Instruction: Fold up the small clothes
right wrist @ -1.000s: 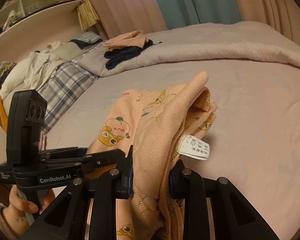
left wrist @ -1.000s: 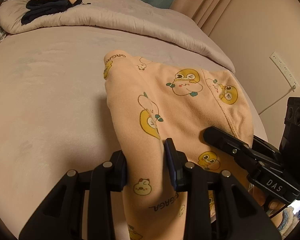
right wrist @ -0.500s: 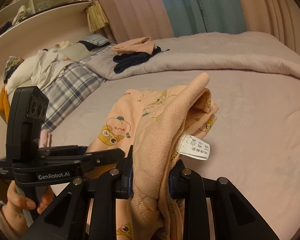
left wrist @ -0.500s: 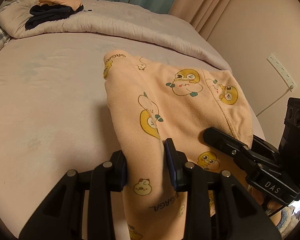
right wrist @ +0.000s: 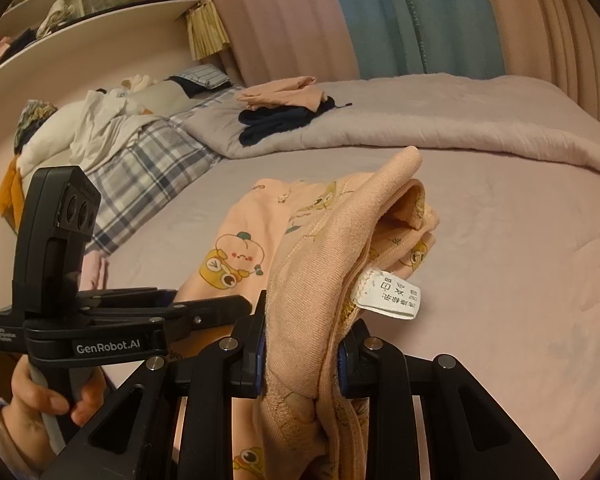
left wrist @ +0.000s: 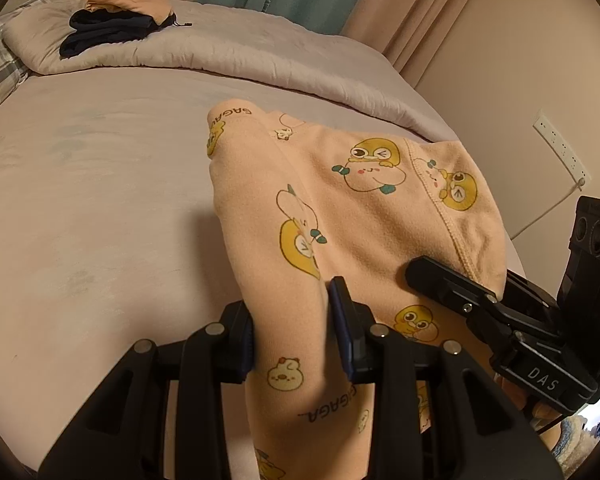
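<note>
We see the peach printed garment (left wrist: 364, 216) partly lifted off the bed (left wrist: 100, 208), its far end lying on the sheet and its near end bunched up between both claws. Left claw (left wrist: 292, 328) is pinched on a fold of the fabric; right claw (right wrist: 300, 352) is clamped on a thick bunch at the seamed edge, just below the white care label (right wrist: 388, 294). Both are narrowed onto cloth, not fully shut.

We judge it light, soft and floppy: a fleece-like knit that sags between grips, not slippery and not fragile. Better holds are likely at corners or along the hem, gripping few layers so the folds lie flat.

Hard to tell: what kind of garment it is, where its corners are, and how many layers each claw holds. The fabric below the claws is cut off. A folded stack (right wrist: 284, 108) sits on the duvet, well apart.
</note>
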`<state>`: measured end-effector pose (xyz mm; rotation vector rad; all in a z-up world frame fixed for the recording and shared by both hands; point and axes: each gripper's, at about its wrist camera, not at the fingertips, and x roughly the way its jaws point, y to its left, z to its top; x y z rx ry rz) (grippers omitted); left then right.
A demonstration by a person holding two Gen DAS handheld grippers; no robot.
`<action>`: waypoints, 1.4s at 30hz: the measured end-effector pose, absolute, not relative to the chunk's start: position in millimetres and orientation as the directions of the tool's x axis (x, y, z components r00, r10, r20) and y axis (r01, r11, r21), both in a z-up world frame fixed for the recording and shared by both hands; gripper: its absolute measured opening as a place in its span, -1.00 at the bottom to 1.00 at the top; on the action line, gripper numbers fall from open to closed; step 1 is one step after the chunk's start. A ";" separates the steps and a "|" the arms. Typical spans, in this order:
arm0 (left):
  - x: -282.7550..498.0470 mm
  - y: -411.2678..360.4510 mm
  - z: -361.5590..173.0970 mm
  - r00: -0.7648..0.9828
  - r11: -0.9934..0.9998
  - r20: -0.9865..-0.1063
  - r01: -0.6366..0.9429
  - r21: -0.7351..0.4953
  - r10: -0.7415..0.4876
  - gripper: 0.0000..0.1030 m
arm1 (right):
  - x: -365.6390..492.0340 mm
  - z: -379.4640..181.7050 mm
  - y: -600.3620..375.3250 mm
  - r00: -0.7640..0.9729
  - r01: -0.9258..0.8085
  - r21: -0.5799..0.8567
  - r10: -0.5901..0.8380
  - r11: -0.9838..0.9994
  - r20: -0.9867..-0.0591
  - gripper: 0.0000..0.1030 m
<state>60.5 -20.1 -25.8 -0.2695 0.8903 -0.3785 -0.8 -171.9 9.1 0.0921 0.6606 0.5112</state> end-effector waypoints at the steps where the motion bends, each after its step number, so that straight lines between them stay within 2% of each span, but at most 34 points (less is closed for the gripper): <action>1: 60.0 -19.6 -25.4 0.571 0.901 -0.701 0.207 -0.381 -0.428 -0.37 | -0.6 9.7 -170.6 0.671 -0.428 0.238 0.483 0.872 -0.563 -0.46; 42: 45.1 0.5 -21.0 0.582 0.902 -0.698 0.168 -0.398 -0.416 -0.37 | 6.9 11.6 -157.4 0.646 -0.478 0.203 0.498 0.855 -0.578 -0.46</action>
